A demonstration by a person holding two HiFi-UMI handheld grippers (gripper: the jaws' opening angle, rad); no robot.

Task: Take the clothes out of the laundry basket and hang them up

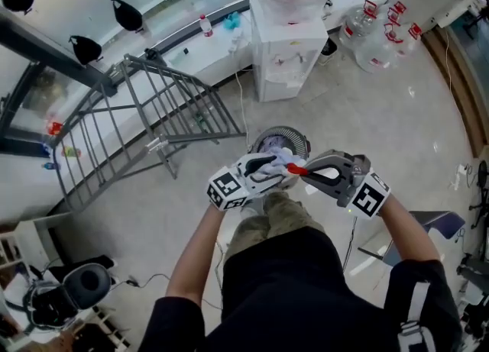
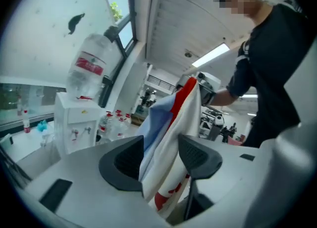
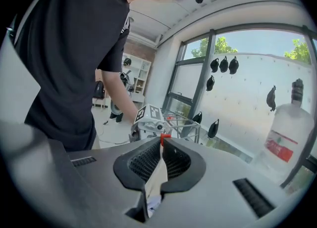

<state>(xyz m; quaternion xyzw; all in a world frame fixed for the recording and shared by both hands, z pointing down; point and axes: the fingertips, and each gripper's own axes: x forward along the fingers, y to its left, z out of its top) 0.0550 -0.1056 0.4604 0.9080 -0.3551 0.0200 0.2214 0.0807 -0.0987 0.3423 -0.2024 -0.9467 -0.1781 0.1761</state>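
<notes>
A small white, light-blue and red garment (image 1: 289,161) hangs between my two grippers, just above the round laundry basket (image 1: 298,138) on the floor. My left gripper (image 1: 273,166) is shut on a bunched part of it; in the left gripper view the cloth (image 2: 171,118) fills the gap between the jaws of that gripper (image 2: 161,155). My right gripper (image 1: 306,169) is shut on the garment's red-trimmed edge, and in the right gripper view a thin fold of cloth (image 3: 158,172) is pinched between its jaws (image 3: 162,145). The grey drying rack (image 1: 145,121) stands to the left.
A white water dispenser (image 1: 286,45) stands behind the basket, with several spare water bottles (image 1: 378,37) to its right. A cable runs across the floor near the basket. Equipment and a chair (image 1: 65,297) sit at lower left. A window wall lies beyond the rack.
</notes>
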